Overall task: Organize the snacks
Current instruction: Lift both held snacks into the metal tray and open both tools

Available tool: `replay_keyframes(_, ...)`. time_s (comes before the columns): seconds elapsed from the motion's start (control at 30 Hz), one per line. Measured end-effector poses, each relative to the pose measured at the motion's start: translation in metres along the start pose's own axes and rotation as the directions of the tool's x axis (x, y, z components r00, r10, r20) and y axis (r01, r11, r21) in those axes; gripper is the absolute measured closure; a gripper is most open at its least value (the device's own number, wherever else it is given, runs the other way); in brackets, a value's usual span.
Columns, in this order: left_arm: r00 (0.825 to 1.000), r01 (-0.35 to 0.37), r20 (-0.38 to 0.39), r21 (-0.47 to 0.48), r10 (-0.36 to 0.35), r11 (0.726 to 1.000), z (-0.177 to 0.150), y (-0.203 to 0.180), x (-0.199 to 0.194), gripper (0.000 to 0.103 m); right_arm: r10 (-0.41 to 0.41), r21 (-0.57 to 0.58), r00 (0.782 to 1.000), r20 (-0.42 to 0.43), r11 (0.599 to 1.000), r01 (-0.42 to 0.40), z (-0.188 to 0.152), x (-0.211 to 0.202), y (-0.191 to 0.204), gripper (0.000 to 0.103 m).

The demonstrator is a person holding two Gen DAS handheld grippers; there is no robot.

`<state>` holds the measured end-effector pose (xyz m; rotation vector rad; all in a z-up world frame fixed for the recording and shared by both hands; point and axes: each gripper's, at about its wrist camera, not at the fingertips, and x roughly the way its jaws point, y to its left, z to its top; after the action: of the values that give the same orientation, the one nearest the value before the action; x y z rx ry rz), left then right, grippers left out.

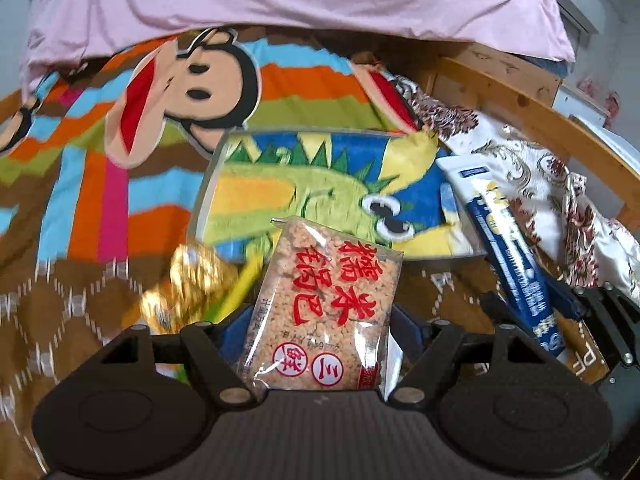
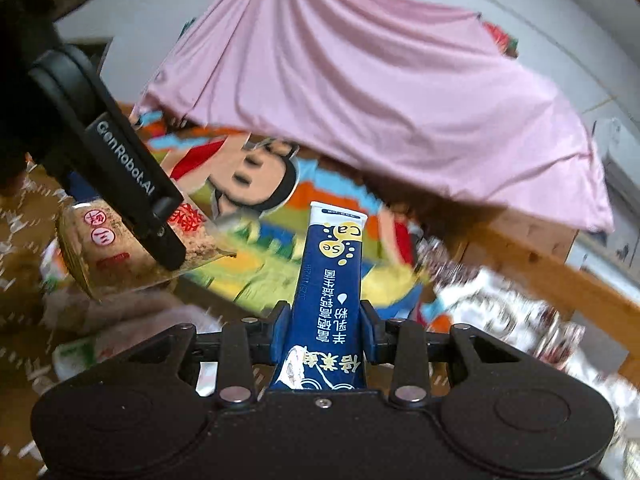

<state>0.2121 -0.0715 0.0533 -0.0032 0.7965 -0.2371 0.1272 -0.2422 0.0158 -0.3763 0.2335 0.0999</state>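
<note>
A clear packet of rice crackers with red characters stands upright between the blue fingers of my left gripper, which is shut on it. The right wrist view shows that same packet at the left, held by the left gripper's black finger. My right gripper is shut on a long dark blue sachet that points up and away. The sachet also appears at the right of the left wrist view, running down to the right gripper. Both packets are lifted off the surface.
A shallow tray lined with a dinosaur towel lies just ahead on a striped monkey blanket. A gold-wrapped snack lies at the left. Pink cloth hangs behind, with a wooden frame and floral fabric to the right.
</note>
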Motion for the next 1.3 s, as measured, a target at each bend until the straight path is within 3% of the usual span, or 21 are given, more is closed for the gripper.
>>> replay_keyframes(0.1, 0.999, -0.001, 0.043, 0.017, 0.000, 1.000, 0.024, 0.010, 0.006, 0.026, -0.008, 0.026, 0.999, 0.054, 1.000, 0.007, 0.012, 0.016, -0.008, 0.064)
replay_keyframes(0.23, 0.993, 0.033, 0.118, -0.044, -0.028, 0.998, 0.049, 0.029, 0.029, 0.026, -0.022, 0.017, 0.995, 0.096, 1.000, 0.021, 0.024, 0.052, -0.015, 0.064)
replay_keyframes(0.4, 0.985, 0.053, 0.170, -0.100, -0.036, 0.994, 0.067, 0.043, 0.077, 0.026, -0.048, 0.017, 0.996, 0.075, 0.999, 0.046, 0.032, 0.105, -0.020, 0.064)
replay_keyframes(0.57, 0.978, 0.079, 0.199, -0.121, -0.053, 0.990, 0.065, 0.041, 0.123, 0.026, -0.055, 0.016, 0.998, 0.005, 0.998, 0.055, 0.028, 0.139, -0.021, 0.063)
replay_keyframes(0.73, 0.978, 0.118, 0.186, -0.142, -0.090, 0.983, 0.056, 0.031, 0.166, 0.026, -0.071, -0.004, 0.995, -0.066, 0.997, 0.071, 0.014, 0.166, -0.018, 0.064)
replay_keyframes(1.03, 0.985, 0.144, 0.112, -0.146, -0.129, 0.979, 0.044, 0.021, 0.199, 0.025, -0.068, -0.044, 0.980, -0.186, 0.997, 0.061, -0.012, 0.201, -0.016, 0.064)
replay_keyframes(1.07, 0.985, 0.144, 0.110, -0.134, -0.129, 0.980, 0.045, 0.019, 0.200, 0.025, -0.073, -0.036, 0.979, -0.189, 0.997, 0.067, -0.015, 0.201, -0.016, 0.063)
replay_keyframes(1.2, 0.985, 0.158, 0.095, -0.120, -0.147, 0.980, 0.046, 0.017, 0.198, 0.023, -0.088, 0.001, 0.980, -0.176, 0.996, 0.089, -0.016, 0.193, -0.022, 0.040)
replay_keyframes(1.3, 0.985, 0.159, 0.094, -0.120, -0.148, 0.980, 0.046, 0.017, 0.195, 0.016, -0.095, 0.006, 0.983, -0.156, 0.995, 0.097, -0.013, 0.185, -0.023, 0.033)
